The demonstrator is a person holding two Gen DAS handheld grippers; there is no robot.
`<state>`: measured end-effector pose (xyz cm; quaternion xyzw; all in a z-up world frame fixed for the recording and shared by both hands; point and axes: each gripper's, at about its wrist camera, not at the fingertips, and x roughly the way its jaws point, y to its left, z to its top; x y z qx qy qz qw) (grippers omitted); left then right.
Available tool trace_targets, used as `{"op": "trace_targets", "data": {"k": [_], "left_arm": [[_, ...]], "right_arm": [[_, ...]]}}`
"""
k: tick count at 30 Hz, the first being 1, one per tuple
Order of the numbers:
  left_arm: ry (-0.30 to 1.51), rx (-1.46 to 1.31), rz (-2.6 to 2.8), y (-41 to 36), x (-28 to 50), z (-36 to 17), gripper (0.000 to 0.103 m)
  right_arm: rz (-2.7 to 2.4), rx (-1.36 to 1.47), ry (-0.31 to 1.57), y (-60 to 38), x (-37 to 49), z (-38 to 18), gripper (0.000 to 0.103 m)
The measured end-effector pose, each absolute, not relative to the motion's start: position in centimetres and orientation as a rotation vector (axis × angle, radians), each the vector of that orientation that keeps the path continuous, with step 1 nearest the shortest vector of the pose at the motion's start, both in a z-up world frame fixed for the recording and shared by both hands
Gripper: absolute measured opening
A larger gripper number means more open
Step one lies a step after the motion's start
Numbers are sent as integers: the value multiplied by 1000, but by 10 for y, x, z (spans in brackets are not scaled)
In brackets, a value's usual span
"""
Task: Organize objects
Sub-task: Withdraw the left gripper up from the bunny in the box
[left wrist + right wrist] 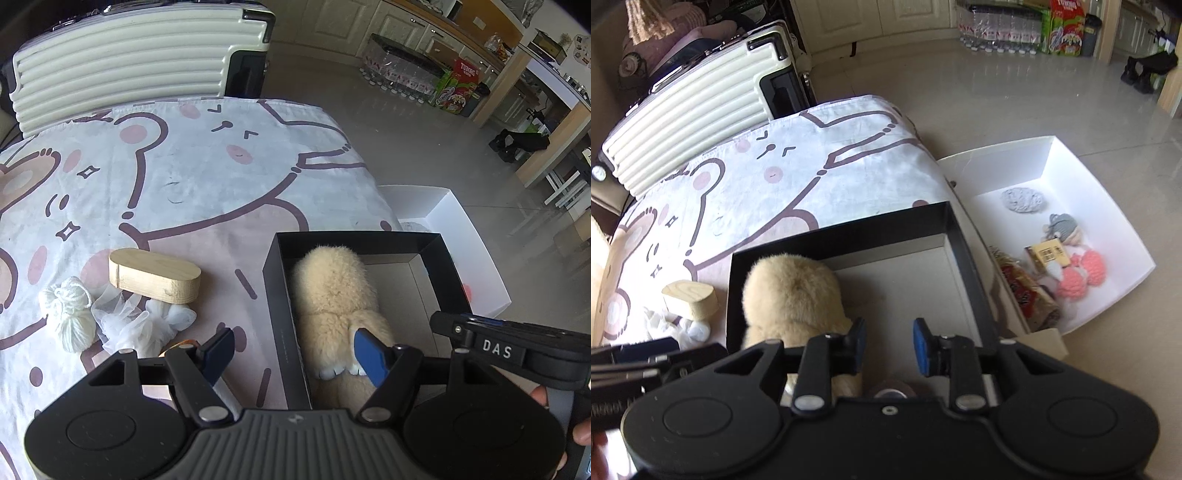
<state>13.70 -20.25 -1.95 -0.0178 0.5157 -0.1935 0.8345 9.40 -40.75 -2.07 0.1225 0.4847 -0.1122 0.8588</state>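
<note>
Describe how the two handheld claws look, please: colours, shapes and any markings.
Both are black. The left claw and the right claw each have blue rectangular pads on angular black linkage arms with silver pivots, over two round black discs. The left's body is ribbed grey. White letters "DAS" mark the right one.

Home interior, open-plan living area running into a kitchen. A soft surface is lying under a white cartoon-bear printed sheet [192, 177], bed or table cannot tell. A cream ribbed hard-shell suitcase [125, 62] is standing behind it, with piled clothes or bedding [665, 33] sitting further back. Glossy grey floor tiles [960, 96] are reflecting daylight. Cream panelled cabinets with a wooden countertop [424, 22] are running along the far wall. Shrink-wrapped packs of water bottles [997, 33] and a red-and-green drinks carton [460, 86] are sitting on the floor.
</note>
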Motion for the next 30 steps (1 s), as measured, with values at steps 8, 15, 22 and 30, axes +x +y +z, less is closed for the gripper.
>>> {"op": "trace_targets", "data": {"k": [8,15,22,30], "left_arm": [[1052,55,-367,-211,124,-13,73],[1033,72,-304,-200,118,-6,87],[1005,97,-279,-193,109,4,100],[968,138,-294,-199,97,6,103]], "right_arm": [[-281,196,978,-410,67,1,55],[-300,190,958,-414,47,9,70],[-328,178,933,-418,35,17,87],[-340,149,914,-419,26,23,100]]}}
